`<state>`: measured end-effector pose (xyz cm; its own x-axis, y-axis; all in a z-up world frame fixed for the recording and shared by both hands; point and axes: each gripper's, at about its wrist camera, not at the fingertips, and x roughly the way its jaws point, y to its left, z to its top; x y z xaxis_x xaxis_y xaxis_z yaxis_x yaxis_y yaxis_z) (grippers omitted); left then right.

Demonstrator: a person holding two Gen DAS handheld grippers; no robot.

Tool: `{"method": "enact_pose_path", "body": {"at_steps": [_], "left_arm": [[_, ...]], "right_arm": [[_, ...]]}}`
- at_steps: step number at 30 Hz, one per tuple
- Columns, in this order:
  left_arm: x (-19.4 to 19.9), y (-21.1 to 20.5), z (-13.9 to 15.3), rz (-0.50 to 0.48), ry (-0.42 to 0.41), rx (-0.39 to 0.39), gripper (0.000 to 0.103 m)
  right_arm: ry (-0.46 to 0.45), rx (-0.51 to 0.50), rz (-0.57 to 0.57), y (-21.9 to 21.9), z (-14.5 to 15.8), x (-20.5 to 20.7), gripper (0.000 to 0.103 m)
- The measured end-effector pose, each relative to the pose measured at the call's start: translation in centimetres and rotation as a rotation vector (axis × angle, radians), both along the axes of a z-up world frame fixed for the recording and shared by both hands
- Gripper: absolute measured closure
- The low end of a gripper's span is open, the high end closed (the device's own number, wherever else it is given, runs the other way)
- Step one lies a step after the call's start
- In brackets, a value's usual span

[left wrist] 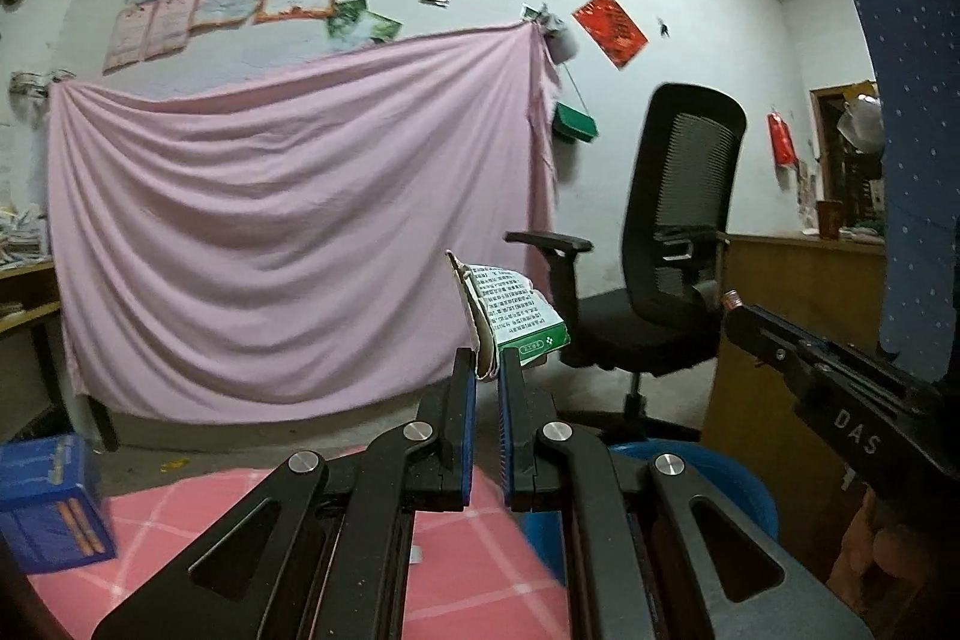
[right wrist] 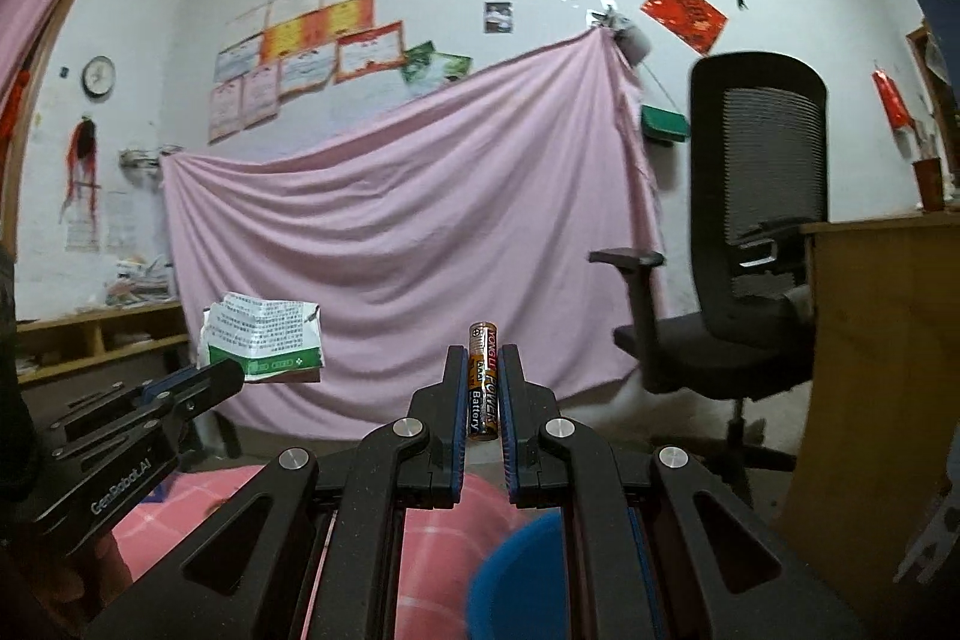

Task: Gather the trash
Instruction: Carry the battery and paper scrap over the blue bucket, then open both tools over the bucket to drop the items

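1. The left gripper [left wrist: 487,361] is clamped on a crumpled carton [left wrist: 510,307] – white card with dense printed text and a green band along one edge, torn and bent at the top. It sticks up past the fingertips, held in the air in front of the pink sheet [left wrist: 288,232] hung on the wall.
2. The right gripper [right wrist: 483,358] is clenched on a battery [right wrist: 483,382], upright between the blue pads, orange and black with "Power Battery" on its label; its metal tip stands just above the fingertips.
3. In the right wrist view the carton [right wrist: 264,337] shows broadside at the left, pinched at its green lower edge by the left gripper [right wrist: 234,373].
4. A blue bucket [left wrist: 738,490] sits low beneath the grippers, beside the wooden desk [left wrist: 798,316]; its inside is hidden, so what it holds cannot be told.
5. A blue box [left wrist: 51,502] stands at the left on the pink checked cloth [left wrist: 468,556], printed with orange sticks.
6. An office chair [left wrist: 666,244] stands right of the sheet, its seat near the desk's side – open floor lies between the cloth's edge and the sheet's hem.
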<state>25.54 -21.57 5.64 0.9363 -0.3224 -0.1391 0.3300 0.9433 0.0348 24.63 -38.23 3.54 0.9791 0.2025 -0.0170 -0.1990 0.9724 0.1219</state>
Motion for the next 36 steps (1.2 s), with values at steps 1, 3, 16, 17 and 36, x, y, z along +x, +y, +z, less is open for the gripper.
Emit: {"method": "enact_pose_path", "body": {"at_steps": [1, 3, 16, 17, 36], "left_arm": [[0.3, -0.5, -0.1, -0.008, 0.012, 0.001, 0.098], [1.0, -1.4, -0.5, -0.024, 0.047, 0.006, 0.098], [4.7, -6.3, -2.6, -0.101, 0.222, 0.061, 0.098], [5.0, -6.8, -2.7, -0.105, 0.232, 0.068, 0.098], [6.4, -9.2, -5.5, -0.139, 0.36, 0.121, 0.098]], "right_arm": [[0.007, 0.003, -0.007, -0.4, -0.1, 0.1, 0.095], [0.031, 0.009, -0.024, -1.2, -0.4, 0.5, 0.095], [0.199, 0.049, -0.079, -4.5, -3.0, 2.7, 0.095], [0.212, 0.053, -0.082, -4.8, -3.2, 2.9, 0.095], [0.381, 0.105, -0.103, -7.3, -5.5, 4.9, 0.095]]}}
